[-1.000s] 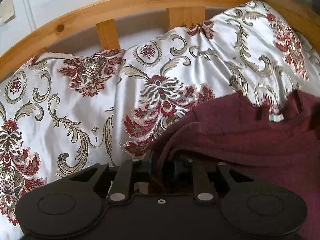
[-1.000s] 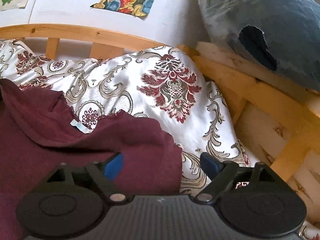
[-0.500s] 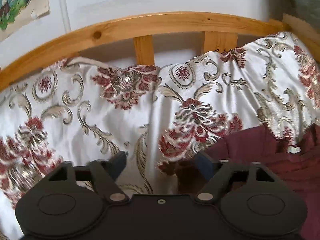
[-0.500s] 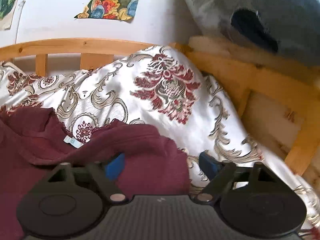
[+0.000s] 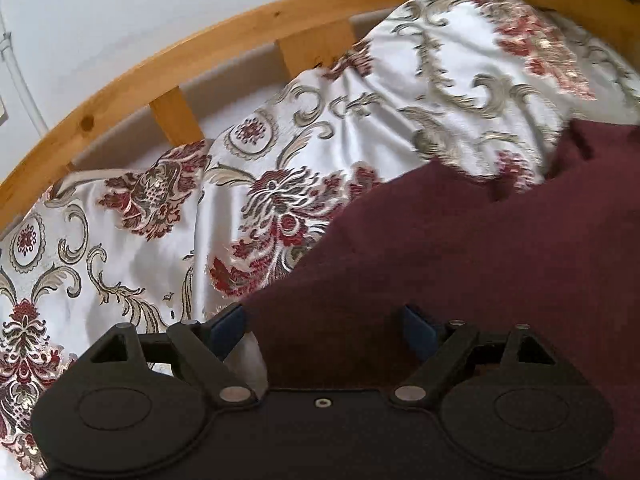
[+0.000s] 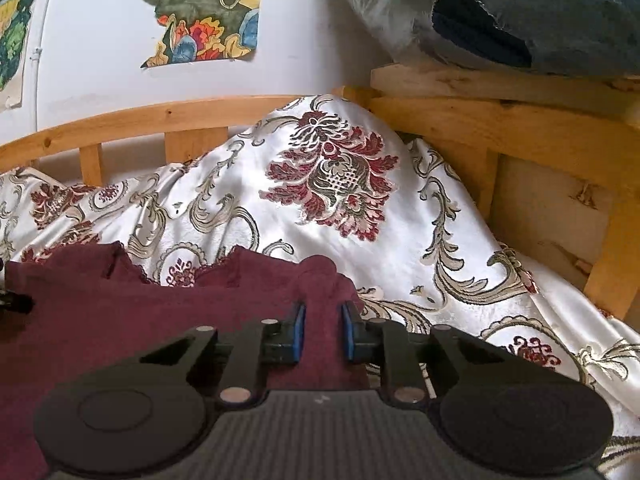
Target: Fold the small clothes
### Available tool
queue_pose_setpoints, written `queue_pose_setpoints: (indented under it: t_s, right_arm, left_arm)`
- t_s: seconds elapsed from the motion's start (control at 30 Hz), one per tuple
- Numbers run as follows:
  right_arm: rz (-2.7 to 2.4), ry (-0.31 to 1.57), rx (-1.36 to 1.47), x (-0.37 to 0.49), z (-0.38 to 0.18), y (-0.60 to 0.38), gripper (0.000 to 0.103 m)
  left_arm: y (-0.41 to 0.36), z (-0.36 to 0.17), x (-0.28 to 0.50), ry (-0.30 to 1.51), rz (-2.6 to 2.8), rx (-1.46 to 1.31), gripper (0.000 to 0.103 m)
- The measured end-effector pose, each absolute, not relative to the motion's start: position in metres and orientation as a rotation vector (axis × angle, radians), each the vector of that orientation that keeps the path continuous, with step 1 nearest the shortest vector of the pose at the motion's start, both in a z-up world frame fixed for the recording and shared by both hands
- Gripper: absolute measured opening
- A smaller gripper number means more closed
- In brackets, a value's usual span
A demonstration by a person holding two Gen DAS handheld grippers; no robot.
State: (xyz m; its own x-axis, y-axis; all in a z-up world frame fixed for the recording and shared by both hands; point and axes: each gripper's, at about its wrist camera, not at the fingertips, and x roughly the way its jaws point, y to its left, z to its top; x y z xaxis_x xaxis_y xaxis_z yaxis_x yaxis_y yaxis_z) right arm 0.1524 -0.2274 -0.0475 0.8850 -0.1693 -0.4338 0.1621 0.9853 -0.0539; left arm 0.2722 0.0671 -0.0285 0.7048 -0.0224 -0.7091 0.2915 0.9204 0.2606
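Now, line by line:
Garment: a maroon knit top (image 5: 460, 264) lies on the bed's floral satin bedspread (image 5: 160, 208); in the left wrist view it fills the field from 6 toward 3 o'clock, in the right wrist view from 9 to 6 o'clock.
Left gripper (image 5: 324, 326): its fingers stand wide apart over the top's left edge, with cloth lying between them but neither blue pad (image 5: 226, 324) pressing on it. A second ago they were pinched together on a fold of the top; they have just been opening, and that fold now lies flat.
Right gripper (image 6: 322, 332): its fingers (image 6: 298, 332) have just been closing and now sit close together, with a raised ridge of the maroon cloth between the blue pads, which look to be pressing on it. A second ago they were spread wide with the top's right corner lying loose between them.
Neckline: the notch of the collar (image 6: 120, 264) shows at 9 o'clock in the right wrist view; the white label seen there earlier no longer shows.
Surroundings: wooden bed rail (image 5: 192, 64) at 12 o'clock, painted picture (image 6: 204, 12) on the wall at 11 o'clock, plastic-wrapped grey bundle (image 6: 520, 12) at 1 o'clock on the right.
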Motion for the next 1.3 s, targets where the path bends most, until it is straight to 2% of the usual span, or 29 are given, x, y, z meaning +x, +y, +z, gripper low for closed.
queue_pose_setpoints:
  t_s: [0.07,0.13,0.17,0.27,0.3,0.33,0.43,0.5,0.7,0.77,0.83,1.0,1.07,1.13,1.23,1.3]
  right_arm:
    - [-0.187,0.459,-0.028,0.151,-0.048,-0.227,0.033]
    - [-0.201,0.467,-0.032,0.149,-0.049,-0.228,0.045]
    - [-0.205,0.468,-0.029,0.148,-0.049,-0.229,0.047]
    - [-0.217,0.471,-0.032,0.143,-0.049,-0.228,0.070]
    - [-0.220,0.470,-0.035,0.141,-0.048,-0.227,0.081]
    - [-0.219,0.469,-0.036,0.138,-0.048,-0.226,0.088]
    - [-0.235,0.469,-0.069,0.130,-0.047,-0.219,0.099]
    - [-0.241,0.458,-0.099,0.123,-0.045,-0.213,0.103]
    - [-0.214,0.419,-0.174,0.103,-0.034,-0.191,0.103]
    - [-0.175,0.426,-0.185,0.101,-0.030,-0.184,0.095]
    - [-0.152,0.449,-0.173,0.100,-0.028,-0.179,0.077]
    - [-0.180,0.499,-0.103,0.106,-0.038,-0.180,0.057]
    - [-0.200,0.509,-0.101,0.110,-0.045,-0.181,0.042]
    - [-0.223,0.508,-0.103,0.112,-0.048,-0.183,0.019]
    - [-0.226,0.503,-0.069,0.107,-0.047,-0.187,0.010]
    - [-0.232,0.515,-0.051,0.104,-0.045,-0.188,0.007]
  left_arm:
    - [0.070,-0.033,0.282,0.786,-0.160,0.331,0.087]
    - [0.076,-0.038,0.288,0.807,-0.147,0.289,0.091]
    - [0.079,-0.040,0.288,0.813,-0.142,0.271,0.092]
    - [0.087,-0.039,0.288,0.810,-0.146,0.210,0.093]
    - [0.090,-0.037,0.286,0.803,-0.140,0.185,0.093]
    - [0.093,-0.032,0.284,0.792,-0.132,0.153,0.094]
    - [0.103,-0.018,0.270,0.738,-0.105,0.067,0.100]
    - [0.108,-0.008,0.255,0.692,-0.104,0.039,0.102]
    - [0.114,-0.001,0.203,0.642,-0.125,0.067,0.102]
    - [0.114,-0.006,0.192,0.681,-0.133,0.097,0.102]
    - [0.114,-0.009,0.183,0.706,-0.147,0.124,0.102]
    - [0.116,-0.015,0.174,0.716,-0.174,0.146,0.102]
    - [0.118,-0.016,0.174,0.714,-0.183,0.136,0.102]
    - [0.119,-0.018,0.175,0.721,-0.177,0.124,0.102]
    - [0.119,-0.021,0.180,0.739,-0.168,0.115,0.102]
    - [0.119,-0.022,0.181,0.738,-0.161,0.114,0.102]
